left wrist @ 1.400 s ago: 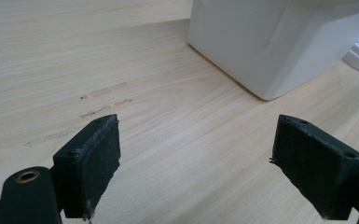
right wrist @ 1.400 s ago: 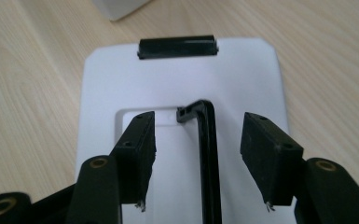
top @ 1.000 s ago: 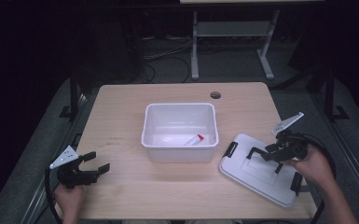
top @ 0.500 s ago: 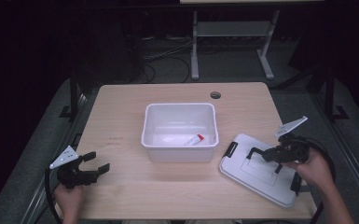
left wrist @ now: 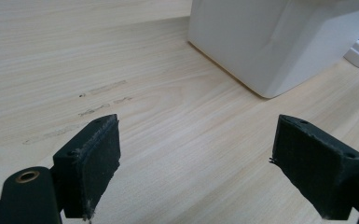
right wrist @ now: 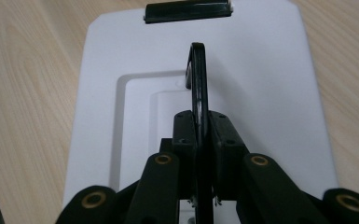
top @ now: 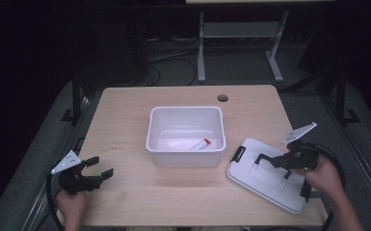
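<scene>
Fingers (right wrist: 200, 135) newly shut on thin handle (right wrist: 198, 74)

Both grippers are black: the left gripper (top: 94, 174), at the frame's lower left, and the right gripper (top: 270, 165), lower right, each carry a grey triangular plate and a trailing black cable. Brass-coloured rivets mark their linkages; the pads look worn.

Smooth white plastic lid (right wrist: 270, 70), wood-grain table (right wrist: 28, 70)
</scene>
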A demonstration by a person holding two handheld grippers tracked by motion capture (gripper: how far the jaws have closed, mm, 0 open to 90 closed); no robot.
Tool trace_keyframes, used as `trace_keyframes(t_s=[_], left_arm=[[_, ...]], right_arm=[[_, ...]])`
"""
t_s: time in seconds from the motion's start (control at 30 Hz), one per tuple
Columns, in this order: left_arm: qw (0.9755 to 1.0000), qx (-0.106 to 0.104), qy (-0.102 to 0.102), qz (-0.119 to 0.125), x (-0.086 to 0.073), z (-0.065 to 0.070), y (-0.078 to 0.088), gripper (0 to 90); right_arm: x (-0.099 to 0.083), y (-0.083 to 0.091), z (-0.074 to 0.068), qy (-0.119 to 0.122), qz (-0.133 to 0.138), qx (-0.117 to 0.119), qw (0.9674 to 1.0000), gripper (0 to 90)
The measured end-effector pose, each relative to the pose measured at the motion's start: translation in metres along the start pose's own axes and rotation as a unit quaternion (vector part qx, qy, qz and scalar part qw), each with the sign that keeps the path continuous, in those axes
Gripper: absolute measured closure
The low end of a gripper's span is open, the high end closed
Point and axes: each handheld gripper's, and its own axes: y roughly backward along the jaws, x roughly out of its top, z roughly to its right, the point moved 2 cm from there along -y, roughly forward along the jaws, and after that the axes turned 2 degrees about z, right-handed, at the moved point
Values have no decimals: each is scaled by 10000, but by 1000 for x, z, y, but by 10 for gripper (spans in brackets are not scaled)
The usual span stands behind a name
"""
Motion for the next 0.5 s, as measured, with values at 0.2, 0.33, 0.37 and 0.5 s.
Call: trace_keyframes(t_s=[0.2, 0.33, 0.37, 0.5], left_arm=[[10000, 6, -4, 2, 0, 0, 0, 144], [10000, 1, -5, 7, 0, 0, 0, 145], [10000, 10, -8, 11, 0, 0, 0, 145], [10000, 2, -10, 2, 0, 0, 0, 144]], right_arm=[[0, 1, -1, 28, 20, 76, 10000, 835], [1, 2, -2, 79, -10, 116, 9999, 842], [1, 3, -2, 76, 15, 128, 9999, 843], [5, 8, -5, 109, 80, 120, 9998, 843]])
